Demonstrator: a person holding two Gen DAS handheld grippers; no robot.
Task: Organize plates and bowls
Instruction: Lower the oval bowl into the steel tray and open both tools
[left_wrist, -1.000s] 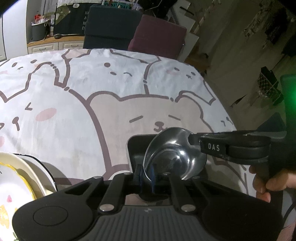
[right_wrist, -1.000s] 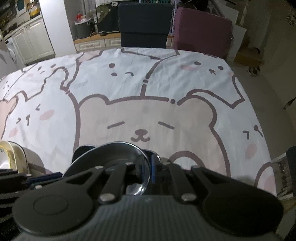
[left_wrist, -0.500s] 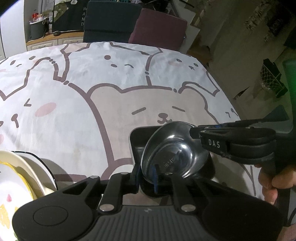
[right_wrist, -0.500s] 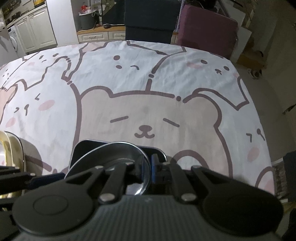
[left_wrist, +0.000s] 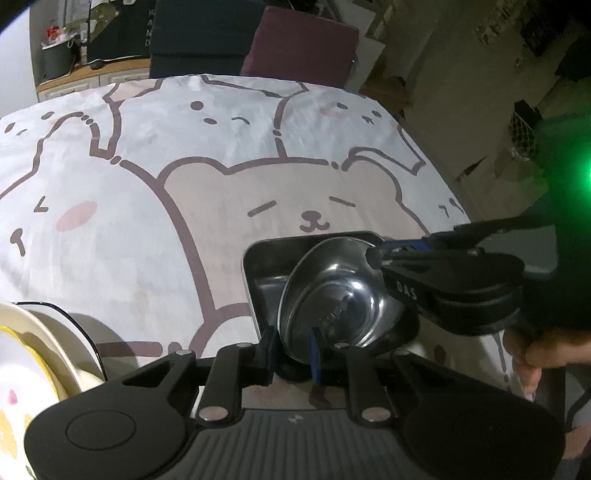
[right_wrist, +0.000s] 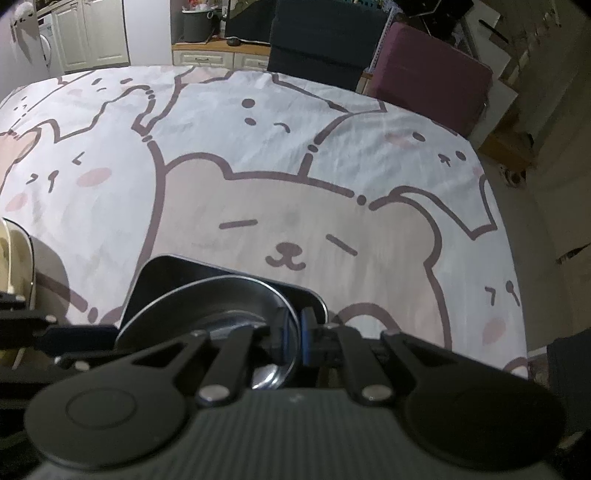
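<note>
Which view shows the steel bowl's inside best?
The left wrist view: the steel bowl tilts toward that camera over the dark tray, showing its whole shiny inside. The right wrist view catches the bowl nearly edge-on, mostly hidden by the right gripper pinching its rim.

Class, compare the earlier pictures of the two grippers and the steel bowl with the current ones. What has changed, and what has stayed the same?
The left gripper has just been opening: its fingers now straddle the steel bowl's near rim with a gap, where earlier they pinched it. The bowl has tipped flatter toward the dark tray. The right gripper stays shut on the bowl's rim. The tray, the bear tablecloth and the cream plates stayed put.
</note>
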